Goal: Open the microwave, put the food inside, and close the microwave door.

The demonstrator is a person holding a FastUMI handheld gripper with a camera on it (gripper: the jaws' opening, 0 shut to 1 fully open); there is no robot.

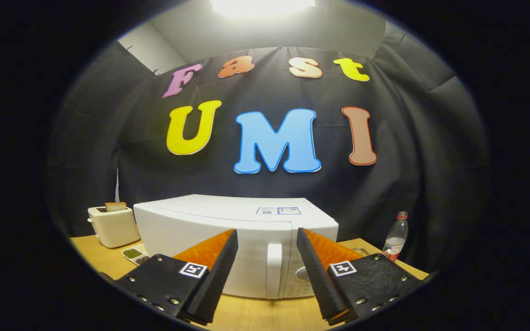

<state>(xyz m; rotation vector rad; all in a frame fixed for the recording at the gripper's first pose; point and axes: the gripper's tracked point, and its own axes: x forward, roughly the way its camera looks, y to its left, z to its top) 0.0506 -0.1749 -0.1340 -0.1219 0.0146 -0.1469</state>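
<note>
1. Black cloth hangs behind everything we see as the booth's wall, with a bright lamp (262, 7) glaring above it and a wooden table (256, 312) spreading below.
2. On that table we find the microwave (228, 225), white and by far the biggest thing there, standing just ahead of our gripper (267, 239). Its door is shut, and its upright handle (274, 271) lies in line with the gap between the two fingers, a little beyond their tips.
3. We hold the gripper's fingers wide apart, gripping nothing; neither finger touches the microwave, as far as we can tell.
4. Left of the microwave we see a toaster (113, 225), cream in colour, near its side, with a slice of toast (115, 206) poking up out of the slot.
5. Right of the microwave, beyond the right finger, a clear bottle (396, 236) with a red cap and red label stands upright by the cloth.
6. In front of the toaster, beside the left finger, we see a small white dish (135, 253) holding green bits in one part and dark bits in another; what they are, we cannot tell.
</note>
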